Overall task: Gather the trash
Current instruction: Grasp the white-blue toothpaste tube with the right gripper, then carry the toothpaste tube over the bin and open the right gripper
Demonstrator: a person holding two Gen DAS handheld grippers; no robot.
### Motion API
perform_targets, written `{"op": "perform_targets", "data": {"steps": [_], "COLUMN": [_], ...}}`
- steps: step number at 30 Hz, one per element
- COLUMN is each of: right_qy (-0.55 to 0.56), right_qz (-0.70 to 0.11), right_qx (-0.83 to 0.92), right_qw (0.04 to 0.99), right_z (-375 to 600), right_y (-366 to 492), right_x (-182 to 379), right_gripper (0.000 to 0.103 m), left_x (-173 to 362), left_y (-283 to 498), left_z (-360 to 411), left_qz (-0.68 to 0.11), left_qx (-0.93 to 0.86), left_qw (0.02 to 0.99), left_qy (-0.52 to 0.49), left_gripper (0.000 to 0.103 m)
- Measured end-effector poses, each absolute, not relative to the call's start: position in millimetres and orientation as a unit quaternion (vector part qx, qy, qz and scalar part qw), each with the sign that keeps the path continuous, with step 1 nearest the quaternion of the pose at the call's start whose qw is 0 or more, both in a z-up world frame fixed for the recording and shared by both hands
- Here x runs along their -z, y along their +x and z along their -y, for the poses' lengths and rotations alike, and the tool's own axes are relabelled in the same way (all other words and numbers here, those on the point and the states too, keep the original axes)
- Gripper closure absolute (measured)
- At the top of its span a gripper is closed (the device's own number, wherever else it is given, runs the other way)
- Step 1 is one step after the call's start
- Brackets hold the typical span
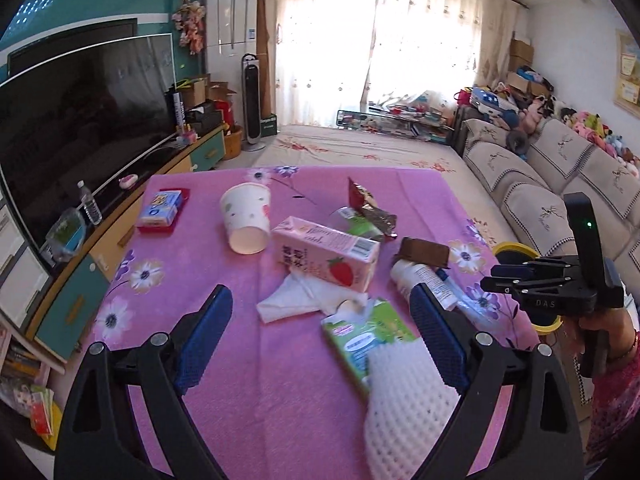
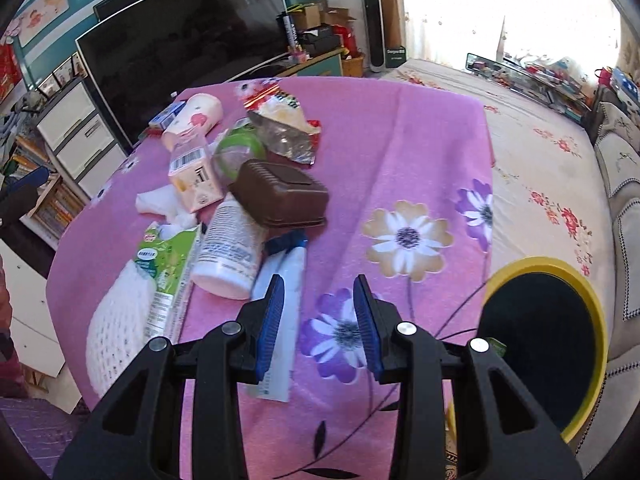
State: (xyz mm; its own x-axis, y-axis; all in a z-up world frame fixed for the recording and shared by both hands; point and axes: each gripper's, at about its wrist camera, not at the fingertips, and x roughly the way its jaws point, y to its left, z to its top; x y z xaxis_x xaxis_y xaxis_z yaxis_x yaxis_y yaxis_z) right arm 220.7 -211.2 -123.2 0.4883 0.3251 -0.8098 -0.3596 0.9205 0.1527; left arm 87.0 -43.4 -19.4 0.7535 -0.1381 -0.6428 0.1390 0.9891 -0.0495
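A large dark television (image 1: pixel 80 120) stands on a low teal and wood cabinet (image 1: pixel 100 256) along the left wall, with a clear water bottle (image 1: pixel 89 202) upright on the cabinet top in front of the screen. A tall white air conditioner (image 1: pixel 231 28) and a slim black tower fan (image 1: pixel 254 106) stand near the bright, curtained window (image 1: pixel 384 40). On the right runs a beige sofa (image 1: pixel 560 184) with a row of soft toys (image 1: pixel 600 132) along its back.
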Motion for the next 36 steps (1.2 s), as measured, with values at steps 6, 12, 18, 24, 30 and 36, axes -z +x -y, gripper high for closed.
{"op": "perform_targets", "data": {"steps": [6, 12, 18, 24, 30, 36], "right_qy": [-0.045, -0.053, -0.049, -0.029, -0.012, 0.013], "right_qz": [-0.496, -0.505, -0.496, -0.489, -0.469, -0.465], "right_qx": [-0.194, -0.187, -0.185, -0.191, -0.171, -0.100], "right_qw": [0.845, 0.841, 0.847, 0.851, 0.866, 0.880], "right_z": [186, 183, 190, 206, 238, 298], "right_y": [215, 214, 206, 193, 172, 168], "right_x": [145, 159, 155, 145, 126, 123], "right_gripper": [0.069, 0.071, 0.092, 0.092, 0.092, 0.092], "left_x": [33, 40, 40, 39, 37, 38], "left_y": [82, 87, 88, 87, 85, 83], "left_z": [25, 40, 50, 58, 66, 74], "left_qz": [-0.348, -0.354, -0.353, -0.352, -0.349, -0.350], "left_qx": [0.066, 0.083, 0.088, 0.092, 0.098, 0.106], "left_qw": [0.935, 0.931, 0.931, 0.932, 0.932, 0.931], "left_qy": [-0.014, -0.014, -0.005, 0.002, 0.009, 0.010], "left_gripper": [0.014, 0.014, 0.014, 0.014, 0.013, 0.013]}}
